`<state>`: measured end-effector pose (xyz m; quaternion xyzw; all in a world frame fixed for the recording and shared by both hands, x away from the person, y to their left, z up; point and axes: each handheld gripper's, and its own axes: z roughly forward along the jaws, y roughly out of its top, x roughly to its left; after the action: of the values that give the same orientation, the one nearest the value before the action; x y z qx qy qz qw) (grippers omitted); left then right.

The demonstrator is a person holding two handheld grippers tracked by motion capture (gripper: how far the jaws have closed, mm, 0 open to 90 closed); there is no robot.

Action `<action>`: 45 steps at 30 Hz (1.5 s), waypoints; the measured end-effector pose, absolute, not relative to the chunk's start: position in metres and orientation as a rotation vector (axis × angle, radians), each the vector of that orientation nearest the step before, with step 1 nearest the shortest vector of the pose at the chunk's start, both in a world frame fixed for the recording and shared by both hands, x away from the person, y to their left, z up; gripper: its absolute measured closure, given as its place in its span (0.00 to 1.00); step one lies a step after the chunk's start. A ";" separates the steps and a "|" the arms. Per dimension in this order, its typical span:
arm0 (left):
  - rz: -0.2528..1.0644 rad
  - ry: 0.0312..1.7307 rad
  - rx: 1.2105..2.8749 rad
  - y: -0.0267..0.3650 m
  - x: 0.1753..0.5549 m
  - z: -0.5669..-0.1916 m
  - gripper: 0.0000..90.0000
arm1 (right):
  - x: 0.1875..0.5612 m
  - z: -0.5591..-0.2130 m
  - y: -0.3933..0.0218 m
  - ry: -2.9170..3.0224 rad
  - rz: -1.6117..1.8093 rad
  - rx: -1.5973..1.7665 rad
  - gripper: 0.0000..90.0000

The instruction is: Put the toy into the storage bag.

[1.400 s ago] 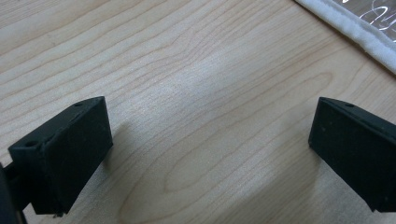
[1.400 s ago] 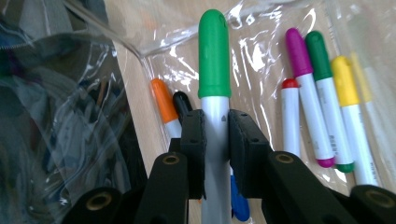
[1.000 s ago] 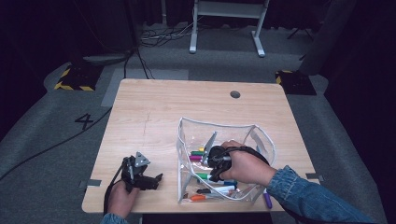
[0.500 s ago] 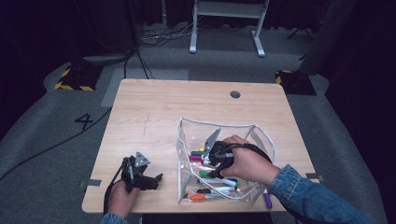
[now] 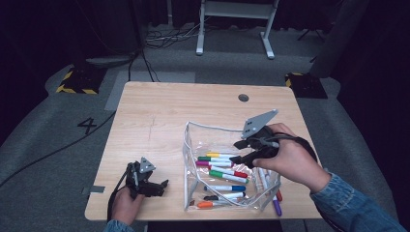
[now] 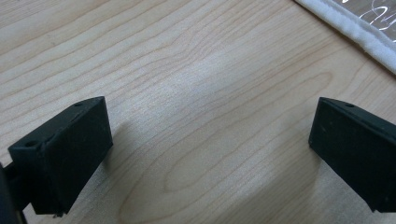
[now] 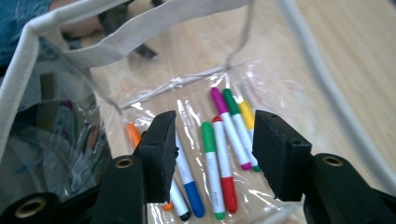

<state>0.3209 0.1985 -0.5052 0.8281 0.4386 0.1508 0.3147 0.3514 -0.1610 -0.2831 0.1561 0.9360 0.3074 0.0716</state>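
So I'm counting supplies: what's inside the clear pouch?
The clear pouch holds loose markers: green, red, blue, magenta, yellow and orange caps show. The right gripper and hand cover its right side, so a full count isn't possible.

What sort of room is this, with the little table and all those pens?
Probably a studio or lab set up for recording, not a home. A lone wooden table stands on grey carpet among trailing floor cables, with black-and-yellow hazard tape and dark surroundings. On it sits a clear pouch of coloured markers.
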 end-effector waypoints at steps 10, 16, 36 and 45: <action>0.395 1.156 2.182 0.198 0.321 -0.505 0.00 | 0.353 -0.269 -0.243 2.657 1.037 0.723 0.55; 0.395 1.156 2.181 0.198 0.321 -0.505 0.00 | 0.354 -0.270 -0.282 2.604 0.991 0.835 0.55; 0.391 1.159 2.179 0.199 0.318 -0.505 0.00 | 0.369 -0.375 -0.326 2.619 0.868 1.119 0.58; 0.393 1.157 2.179 0.199 0.319 -0.505 0.00 | 0.385 -0.433 -0.324 2.638 0.825 1.236 0.59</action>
<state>0.3187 0.1987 -0.5053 0.8274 0.4394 0.1492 0.3163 0.3847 -0.3243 -0.4331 0.4077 0.8698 0.2719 0.0569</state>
